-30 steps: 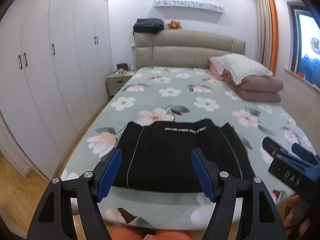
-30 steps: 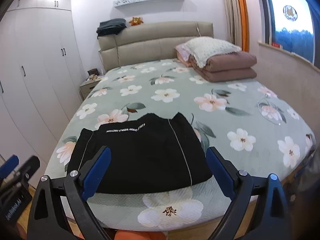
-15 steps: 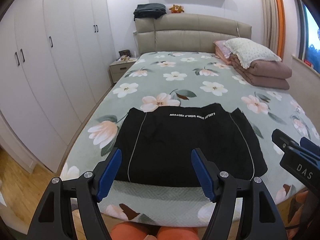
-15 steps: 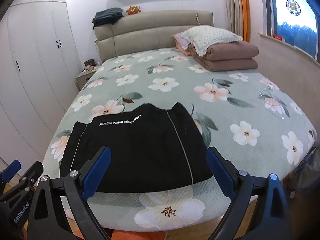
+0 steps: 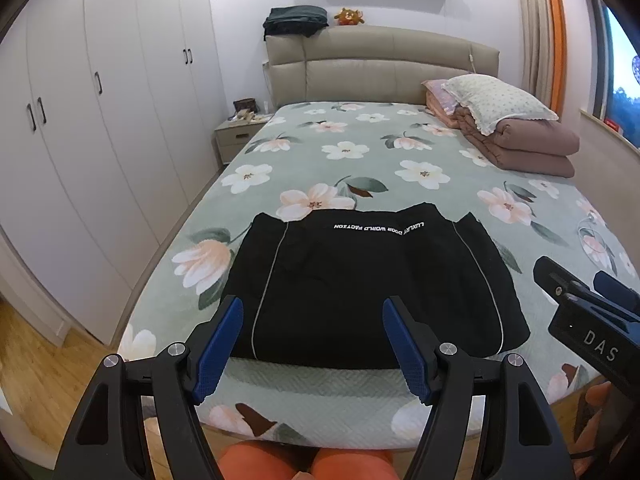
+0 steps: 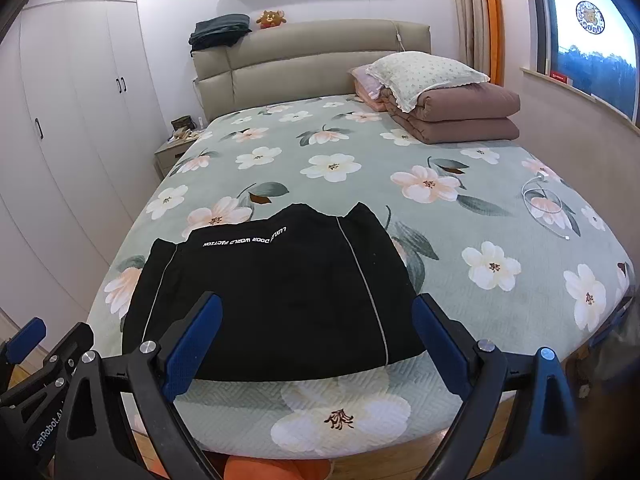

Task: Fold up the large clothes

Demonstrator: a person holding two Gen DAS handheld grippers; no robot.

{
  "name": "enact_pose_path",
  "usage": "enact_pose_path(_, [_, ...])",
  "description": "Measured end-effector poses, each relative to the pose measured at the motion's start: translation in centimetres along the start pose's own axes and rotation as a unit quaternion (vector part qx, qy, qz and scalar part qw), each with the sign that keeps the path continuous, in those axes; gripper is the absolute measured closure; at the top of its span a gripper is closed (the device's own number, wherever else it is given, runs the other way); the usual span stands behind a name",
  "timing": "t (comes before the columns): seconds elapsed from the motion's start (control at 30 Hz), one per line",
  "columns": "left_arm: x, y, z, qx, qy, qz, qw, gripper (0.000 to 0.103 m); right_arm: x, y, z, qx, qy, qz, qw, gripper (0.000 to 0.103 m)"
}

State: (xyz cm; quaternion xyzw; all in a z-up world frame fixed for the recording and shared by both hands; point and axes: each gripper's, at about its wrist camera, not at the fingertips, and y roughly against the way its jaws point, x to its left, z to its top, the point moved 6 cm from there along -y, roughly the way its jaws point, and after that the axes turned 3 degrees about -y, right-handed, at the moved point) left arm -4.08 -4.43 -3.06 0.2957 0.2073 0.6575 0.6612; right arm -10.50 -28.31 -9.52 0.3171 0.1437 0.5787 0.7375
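A black garment [image 5: 360, 280] with thin white piping and a line of white lettering lies folded flat near the foot of the bed; it also shows in the right wrist view [image 6: 276, 292]. My left gripper [image 5: 312, 344] is open and empty, held above the bed's near edge, short of the garment. My right gripper [image 6: 316, 340] is open and empty, likewise just in front of the garment's near edge. The right gripper's body shows at the right edge of the left wrist view [image 5: 588, 320].
The bed [image 5: 400, 168] has a green floral cover. A folded brown quilt [image 5: 528, 148] with a pillow lies at its far right. White wardrobes [image 5: 100, 120] line the left wall, with a nightstand [image 5: 236, 136] beside the headboard. A white cable [image 6: 548, 204] lies on the right side.
Both grippers have risen and pulled back slightly, so the garment sits lower and fuller in view. Both stay open; the garment has not moved.
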Motion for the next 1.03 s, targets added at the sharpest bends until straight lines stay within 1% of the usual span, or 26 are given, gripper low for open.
enact_pose_path(0.07, [-0.2, 0.1, -0.1, 0.0, 0.0, 0.003, 1.0, 0.029, -0.2, -0.1, 0.0, 0.0, -0.001, -0.001, 1.0, 0.006])
enact_pose_path(0.23, [0.5, -0.4, -0.1, 0.006, 0.022, 0.017, 0.9996, 0.029, -0.2, -0.2, -0.2, 0.005, -0.004, -0.002, 1.0, 0.006])
enact_pose_path(0.33, [0.8, -0.4, -0.1, 0.0, 0.02, 0.039, 0.999, 0.029, -0.2, -0.1, -0.3, 0.004, -0.006, -0.005, 1.0, 0.006])
enact_pose_path(0.4, [0.9, -0.3, -0.1, -0.008, 0.009, 0.063, 0.998, 0.029, -0.1, -0.2, -0.4, 0.004, -0.008, -0.005, 1.0, 0.006])
enact_pose_path(0.43, [0.9, -0.2, -0.1, -0.009, 0.007, 0.067, 0.9977, 0.029, 0.0, -0.2, -0.5, 0.006, -0.009, -0.005, 1.0, 0.006])
enact_pose_path(0.63, [1.2, 0.1, -0.1, -0.012, 0.006, 0.074, 0.9971, 0.029, 1.0, -0.4, -0.9, 0.015, 0.009, -0.006, 1.0, 0.006])
enact_pose_path(0.73, [1.5, 0.4, 0.0, -0.019, 0.011, 0.074, 0.997, 0.029, 1.4, -0.1, -0.8, 0.01, 0.016, -0.01, 1.0, 0.006])
enact_pose_path(0.87, [2.5, 0.5, -0.3, -0.017, 0.025, 0.107, 0.9937, 0.029, 1.6, 0.2, -0.8, 0.007, 0.017, -0.013, 1.0, 0.006])
enact_pose_path(0.97, [3.6, 0.5, -0.5, -0.021, 0.041, 0.102, 0.9937, 0.029, 1.6, 0.2, -1.0, 0.01, 0.017, -0.014, 1.0, 0.006])
enact_pose_path(1.03, [3.9, 0.6, -0.5, -0.022, 0.037, 0.098, 0.9942, 0.029, 1.6, 0.3, -1.1, 0.013, 0.016, -0.016, 1.0, 0.006])
